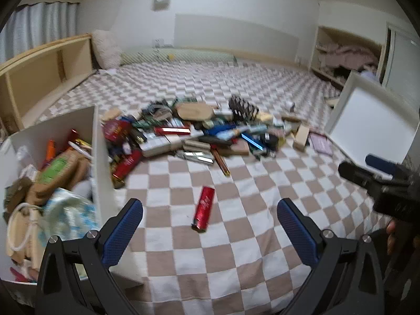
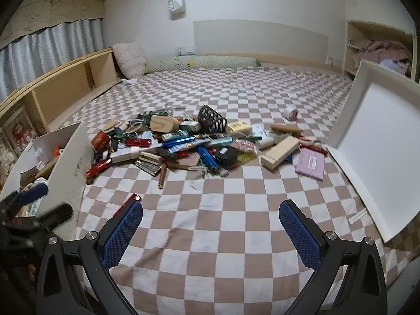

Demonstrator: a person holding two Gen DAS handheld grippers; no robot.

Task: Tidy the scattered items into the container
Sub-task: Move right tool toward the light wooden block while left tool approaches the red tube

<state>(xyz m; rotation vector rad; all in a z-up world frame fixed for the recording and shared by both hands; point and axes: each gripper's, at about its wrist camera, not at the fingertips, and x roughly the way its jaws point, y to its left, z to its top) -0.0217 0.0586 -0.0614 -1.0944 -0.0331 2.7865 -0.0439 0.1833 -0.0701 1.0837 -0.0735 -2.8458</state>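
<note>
Right now you are holding the left gripper (image 1: 210, 218) spread wide and empty over the checkered bedspread (image 1: 262, 197), with a red tube (image 1: 204, 208) lying between its fingers. Your right gripper (image 2: 210, 219) is hovering equally wide, while the scattered pile (image 2: 194, 139) is sitting beside the white container (image 1: 95, 157).

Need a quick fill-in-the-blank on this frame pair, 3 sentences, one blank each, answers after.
1. Both the left gripper and the right gripper have their jaws ____.
2. The lone red tube lies on the ____ blanket, apart from the pile.
3. The white container that already holds items stands to the ____ of the pile.

Answers: open; checkered; left
</note>
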